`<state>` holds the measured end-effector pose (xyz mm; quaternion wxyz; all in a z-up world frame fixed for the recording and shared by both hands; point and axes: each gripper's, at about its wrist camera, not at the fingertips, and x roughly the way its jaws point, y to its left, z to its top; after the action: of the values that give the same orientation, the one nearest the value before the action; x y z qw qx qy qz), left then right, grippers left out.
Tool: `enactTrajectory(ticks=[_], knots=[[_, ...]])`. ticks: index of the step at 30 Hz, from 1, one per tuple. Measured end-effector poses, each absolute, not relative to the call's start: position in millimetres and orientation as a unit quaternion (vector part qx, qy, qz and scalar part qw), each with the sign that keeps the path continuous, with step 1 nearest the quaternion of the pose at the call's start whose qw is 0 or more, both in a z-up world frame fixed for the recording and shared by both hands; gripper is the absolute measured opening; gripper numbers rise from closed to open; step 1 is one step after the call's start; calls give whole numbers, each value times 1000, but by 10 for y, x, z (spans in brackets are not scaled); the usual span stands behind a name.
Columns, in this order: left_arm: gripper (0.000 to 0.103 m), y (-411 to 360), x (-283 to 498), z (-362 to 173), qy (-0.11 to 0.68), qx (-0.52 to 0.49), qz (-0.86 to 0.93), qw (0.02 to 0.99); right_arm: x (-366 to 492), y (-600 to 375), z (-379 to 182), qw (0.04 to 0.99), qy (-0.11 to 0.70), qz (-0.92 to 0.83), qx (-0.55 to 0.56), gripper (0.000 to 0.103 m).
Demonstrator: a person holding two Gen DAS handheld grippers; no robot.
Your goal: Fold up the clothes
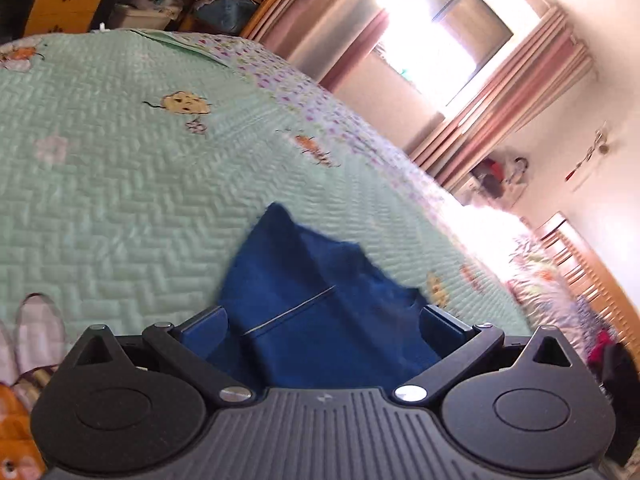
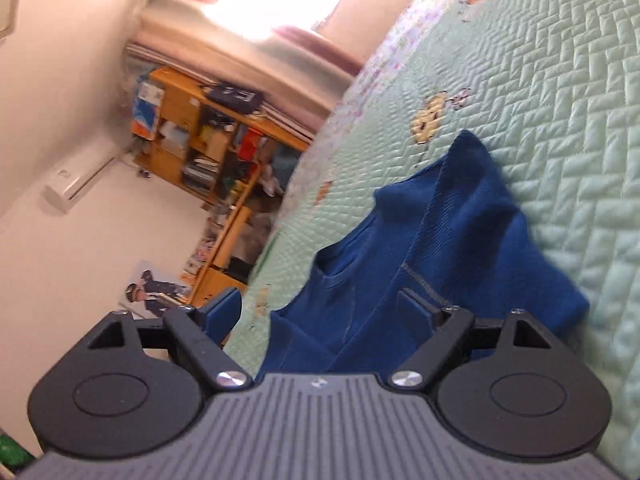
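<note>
— What do you see along your left tongs?

— My left gripper point(image 1: 322, 322) stands with its jaws spread wide. The blue garment point(image 1: 320, 300) lies bunched between them and runs back under the gripper body, but neither pad presses on it, so I'm holding nothing there. The cloth sits on the green quilted bedspread point(image 1: 120, 200), toward the near edge of the bed, with one point of fabric poking out ahead of me. The far edge of the bed, with its flowered border, is well apart from it.

— And the right?

— Much the same. My right gripper point(image 2: 320, 312) is wide open too. In this view the blue garment point(image 2: 440, 240) rises in a crumpled heap between the fingers and past the right one, a stitched seam running across it. Nothing is pinched. The bedspread point(image 2: 560, 120) fills that side; the wooden shelves point(image 2: 208, 148) stand beyond the bed's edge.

— So how would you go about the fold?

— I judge the garment isn't yet laid flat, so folding now would trap the creases. I'd take a hem or corner in each set of tongs, well apart along one edge, bite only the top layer, draw the cloth taut and smooth across the bedspread, then fold over together.
</note>
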<state>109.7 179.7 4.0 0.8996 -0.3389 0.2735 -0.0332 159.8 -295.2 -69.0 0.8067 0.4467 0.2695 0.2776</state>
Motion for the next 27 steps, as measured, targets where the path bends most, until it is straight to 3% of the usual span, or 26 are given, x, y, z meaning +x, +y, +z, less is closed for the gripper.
enactTrajectory(ticks=[4, 5, 7, 12, 14, 27], knots=[[102, 1799, 1551, 155, 282, -316, -37, 905, 1456, -3018, -764, 816, 241, 271, 451, 87], [102, 1789, 1679, 192, 286, -300, -36, 909, 1450, -3038, -802, 817, 237, 271, 450, 94], [99, 1741, 1911, 255, 292, -248, -33, 923, 1448, -3086, -914, 813, 235, 276, 455, 96], [96, 1251, 2425, 302, 328, 105, 101, 933, 1415, -3174, -1103, 807, 205, 303, 465, 96], [101, 1066, 2596, 280, 352, 177, 98, 914, 1419, -3139, -1097, 811, 201, 308, 455, 96], [102, 552, 3837, -95, 523, 367, 129, 759, 1434, -3290, -1258, 769, 166, 348, 510, 97]])
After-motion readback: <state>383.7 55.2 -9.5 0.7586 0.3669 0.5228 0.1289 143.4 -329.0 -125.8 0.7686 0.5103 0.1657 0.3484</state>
